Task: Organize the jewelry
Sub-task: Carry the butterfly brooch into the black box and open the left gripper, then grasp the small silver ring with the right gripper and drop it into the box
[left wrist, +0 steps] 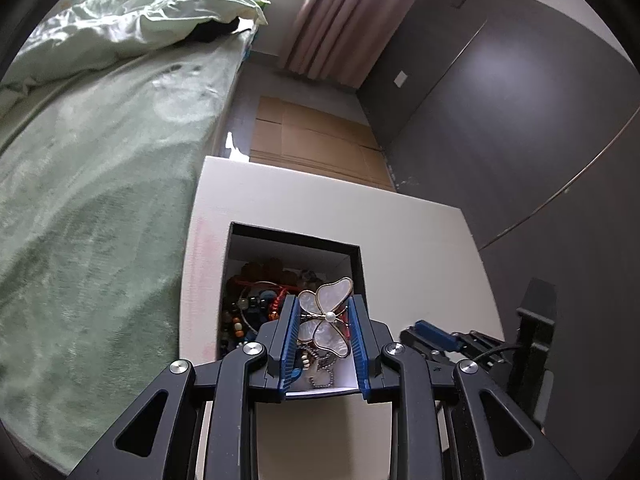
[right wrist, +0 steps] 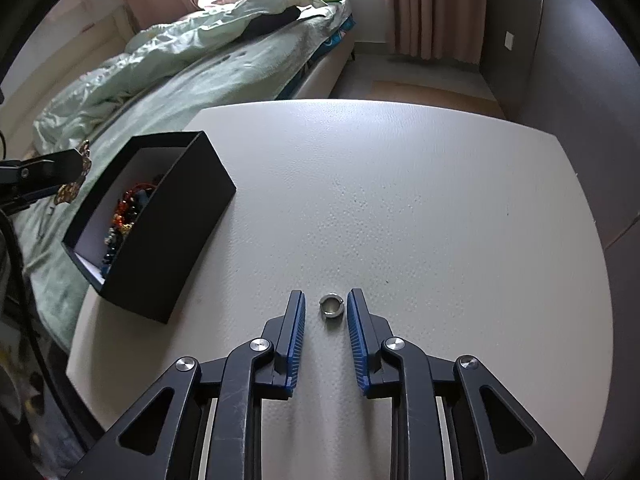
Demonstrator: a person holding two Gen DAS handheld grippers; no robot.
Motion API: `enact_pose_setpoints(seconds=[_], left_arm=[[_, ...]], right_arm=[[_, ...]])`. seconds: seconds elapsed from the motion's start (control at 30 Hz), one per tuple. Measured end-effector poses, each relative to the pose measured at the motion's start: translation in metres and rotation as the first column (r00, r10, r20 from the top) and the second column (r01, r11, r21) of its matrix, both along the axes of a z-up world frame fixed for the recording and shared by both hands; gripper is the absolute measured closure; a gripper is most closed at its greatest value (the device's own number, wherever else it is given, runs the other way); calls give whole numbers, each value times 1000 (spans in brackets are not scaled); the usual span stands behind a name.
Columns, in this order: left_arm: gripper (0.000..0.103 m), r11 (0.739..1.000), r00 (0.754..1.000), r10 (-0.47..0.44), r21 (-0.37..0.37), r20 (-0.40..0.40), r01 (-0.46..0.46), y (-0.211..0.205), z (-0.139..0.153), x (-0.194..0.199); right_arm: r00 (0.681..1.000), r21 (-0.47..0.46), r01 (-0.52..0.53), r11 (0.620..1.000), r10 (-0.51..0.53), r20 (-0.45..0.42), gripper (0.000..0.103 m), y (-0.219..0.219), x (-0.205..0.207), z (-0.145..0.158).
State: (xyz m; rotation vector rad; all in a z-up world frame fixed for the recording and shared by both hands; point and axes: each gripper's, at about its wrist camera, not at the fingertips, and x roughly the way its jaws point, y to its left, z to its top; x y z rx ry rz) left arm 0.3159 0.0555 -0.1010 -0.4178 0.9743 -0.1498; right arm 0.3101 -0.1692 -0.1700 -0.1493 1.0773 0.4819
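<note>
A pearly white butterfly clip with gold edging is pinched between the blue pads of my left gripper, which is shut on it. It hangs over the open black box, where beaded bracelets and chains lie in a heap. In the right wrist view, a small silver ring lies flat on the white table between the fingertips of my right gripper. That gripper's jaws stand narrow. The ring sits close to the right pad, with a gap to the left pad. The black box stands at the table's left edge.
A bed with green bedding runs along the left of the table. Flattened cardboard lies on the floor beyond it. Dark wall panels and pink curtains close off the right and far side.
</note>
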Motion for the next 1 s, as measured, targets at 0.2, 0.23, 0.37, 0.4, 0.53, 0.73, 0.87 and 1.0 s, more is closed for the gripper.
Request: enact_pose_setpoints(seconds=[0.2, 0.23, 0.37, 0.4, 0.53, 0.73, 0.87, 1.0], left_arm=[[72, 997, 998, -49, -66, -31, 47, 0, -3, 8], [67, 997, 998, -46, -64, -31, 44, 2, -3, 8], [57, 997, 1000, -29, -68, -8, 29, 11, 2, 2], [57, 997, 1000, -23, -69, -3, 22, 14, 3, 0], [57, 997, 1000, 5, -71, -4, -5, 26, 3, -8], [57, 996, 999, 53, -67, 11, -52, 44, 7, -21], [57, 995, 997, 77, -70, 27, -74, 56, 9, -32], [53, 993, 995, 91, -74, 29, -88, 68, 10, -40]], right_arm=[[1000, -24, -10, 1000, 10, 12, 89, 5, -2, 2], [1000, -21, -7, 1000, 7, 16, 89, 6, -1, 4], [999, 7, -15, 1000, 14, 36, 89, 8, -1, 22], [999, 12, -19, 1000, 18, 45, 89, 9, -1, 28], [996, 58, -42, 997, 37, 83, 89, 17, -3, 60], [987, 106, -108, 989, 94, 128, 89, 47, -6, 98], [981, 107, -144, 984, 128, 145, 89, 70, -8, 111], [977, 110, -168, 980, 150, 155, 89, 87, -10, 118]])
